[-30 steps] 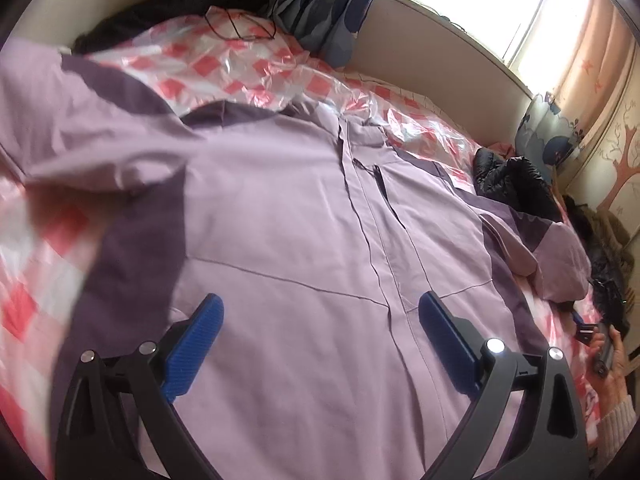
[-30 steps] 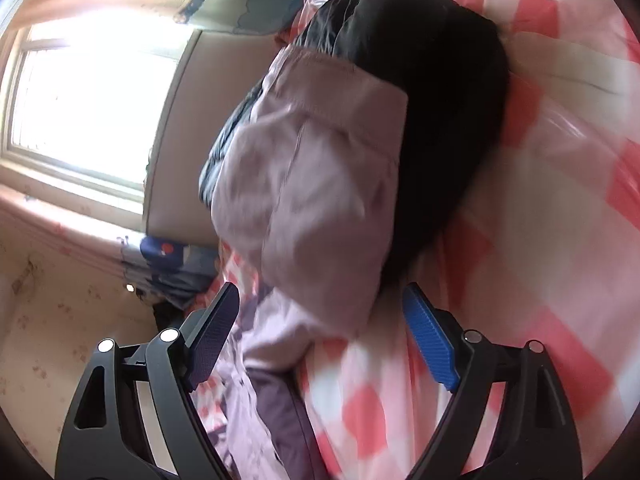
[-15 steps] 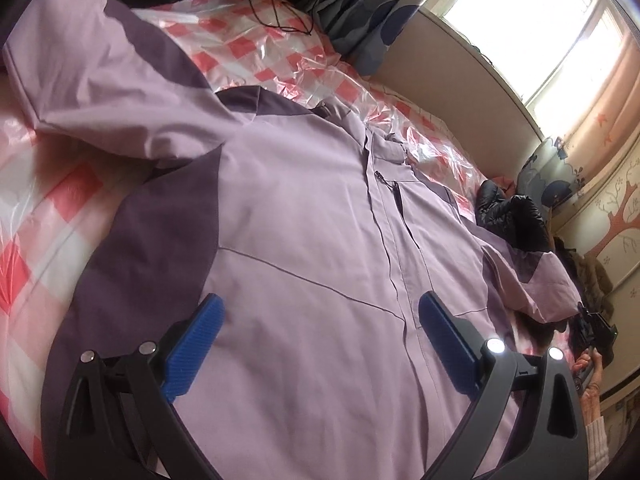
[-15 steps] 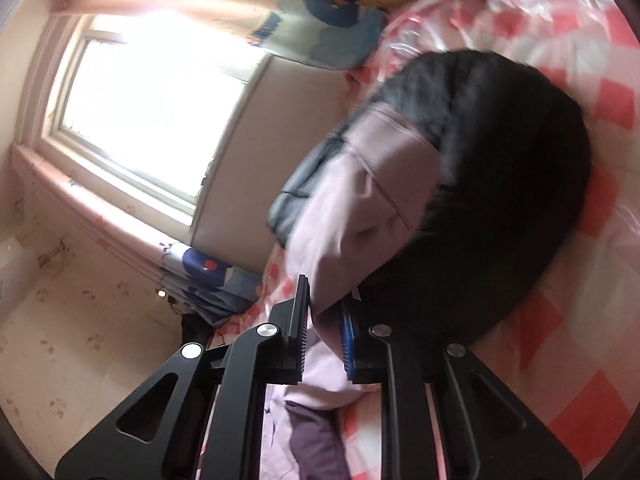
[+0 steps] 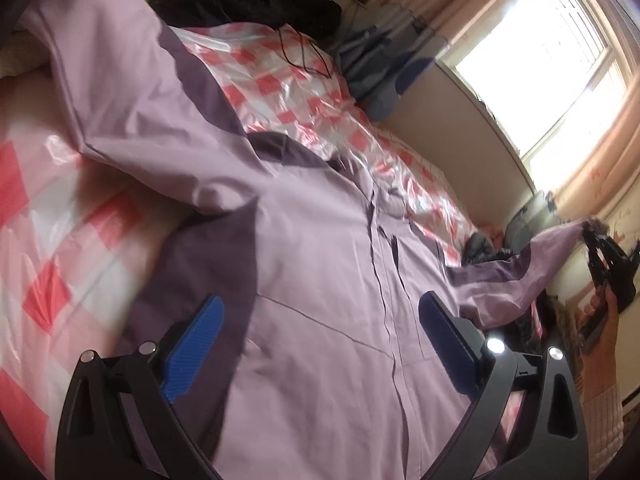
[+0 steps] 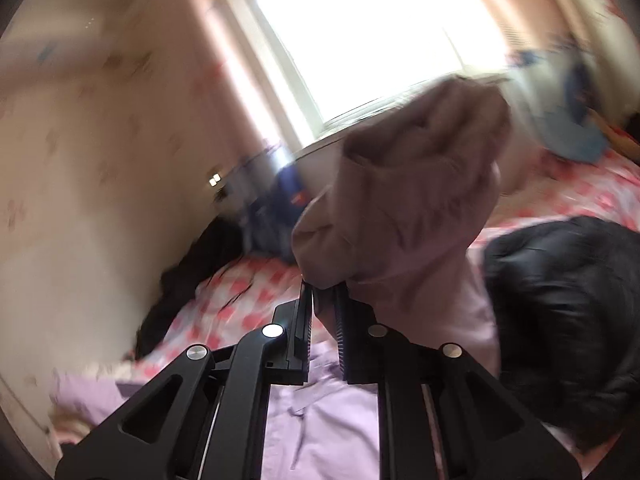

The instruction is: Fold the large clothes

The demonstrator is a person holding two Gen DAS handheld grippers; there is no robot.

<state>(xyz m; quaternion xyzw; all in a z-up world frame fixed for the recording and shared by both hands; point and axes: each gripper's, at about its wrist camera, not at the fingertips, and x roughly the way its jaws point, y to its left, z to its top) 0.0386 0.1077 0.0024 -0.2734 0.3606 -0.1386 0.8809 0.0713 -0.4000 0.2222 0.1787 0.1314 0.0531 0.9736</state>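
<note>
a: where is the jacket (image 5: 320, 280) lying right now?

b: the lilac jacket with darker purple panels is spread front-up on the bed (image 5: 52, 216), over its pink-and-white checked plastic cover. its zip runs away from the left tool (image 5: 320, 336), which hangs just above the lower front with its jaws wide apart and nothing between them.

a: and the right tool (image 6: 322, 300)?

b: clamped narrow on the cuff end of the jacket's right sleeve (image 6: 404, 208). in the left wrist view that sleeve (image 5: 532, 264) is lifted off the bed on the far side of the jacket from the left tool, stretched out toward the wall. the right wrist view is blurred, but the cloth bunches up past the pads.

a: how will it handle, do you think?

b: soft and light, i'd judge. thin shell cloth, creasing easily, sagging between the shoulder and the clamp. it looks smooth, and the plastic cover under it looks slick, so the whole jacket could slide when one end is pulled.

a: so where to take hold?

b: at seams and edges, i'd say: cuff, hem corner, shoulder seam, where the layers are doubled and the pads bite better. the other sleeve (image 5: 120, 80) lies flat, reaching away from the jacket's body on the left tool's side, and its cuff would be the matching hold.

a: anything near?

b: a black puffy garment (image 6: 568, 320) sits just beside the jacket, under the lifted sleeve.
</note>
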